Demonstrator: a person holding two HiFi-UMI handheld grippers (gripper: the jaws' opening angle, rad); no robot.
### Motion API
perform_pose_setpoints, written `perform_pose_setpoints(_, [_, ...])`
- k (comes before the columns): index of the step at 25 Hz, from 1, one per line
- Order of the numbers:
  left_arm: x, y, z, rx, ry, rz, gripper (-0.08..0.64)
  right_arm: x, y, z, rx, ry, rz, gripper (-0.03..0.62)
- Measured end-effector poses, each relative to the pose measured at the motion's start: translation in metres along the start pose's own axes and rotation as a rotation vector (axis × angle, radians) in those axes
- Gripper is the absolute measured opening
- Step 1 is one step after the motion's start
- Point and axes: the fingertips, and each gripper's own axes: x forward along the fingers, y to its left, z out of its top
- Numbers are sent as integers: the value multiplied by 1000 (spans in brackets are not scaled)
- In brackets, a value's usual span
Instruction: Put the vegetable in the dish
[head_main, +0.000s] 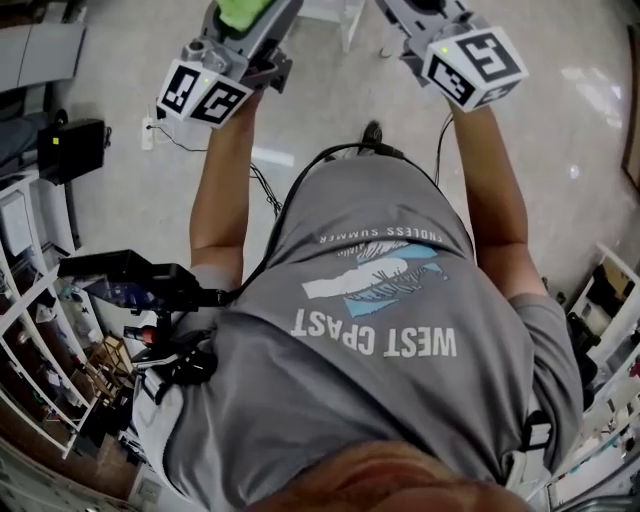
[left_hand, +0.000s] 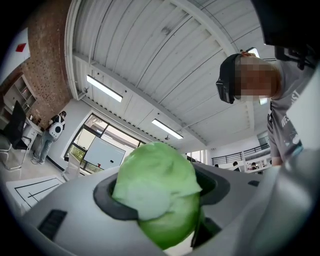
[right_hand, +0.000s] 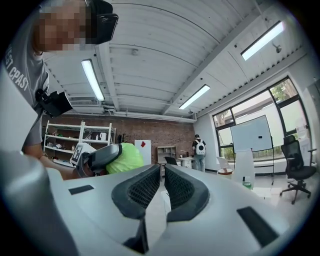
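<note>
Left hand-held gripper: clamped on the green vegetable, held aloft, jaws aimed at the ceiling. Right hand-held gripper: all but closed, empty. Dish: not in view. My recommendation: keep the clamp firm, lower, find the dish before releasing.

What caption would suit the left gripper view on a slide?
Left gripper clamped on a green leafy vegetable, aimed up at the white ceiling.

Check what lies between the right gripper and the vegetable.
Nothing: open air separates right gripper from the vegetable clamped in the left gripper, seen in right gripper view.
</note>
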Motion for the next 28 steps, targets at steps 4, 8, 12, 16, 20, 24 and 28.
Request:
perform_pose_setpoints(4, [25, 10, 8, 5, 5, 45, 311, 10, -23, 15, 6, 18, 50, 11])
perform_pose_setpoints(8, [34, 14, 0, -15, 4, 51, 311, 8, -39, 17, 8, 22, 34, 11])
perform_pose_setpoints(12, [41, 12, -5, -29, 19, 45, 311, 2, -44, 15, 21, 28, 20, 11])
perform_pose_setpoints(16, [63, 15, -4, -42, 29, 18, 311, 0, -60, 26, 25, 23, -6, 11])
perform_pose_setpoints(20, [71, 36, 0, -59, 36, -18, 311, 16, -70, 28, 11, 45, -46, 11])
perform_pose_setpoints(24, [80, 40, 0, -80, 40, -57, 311, 15, -78, 34, 6, 43, -93, 11])
perform_pose_setpoints(28, [98, -1, -9, -89, 55, -101, 311, -29, -77, 47, -12, 29, -125, 11])
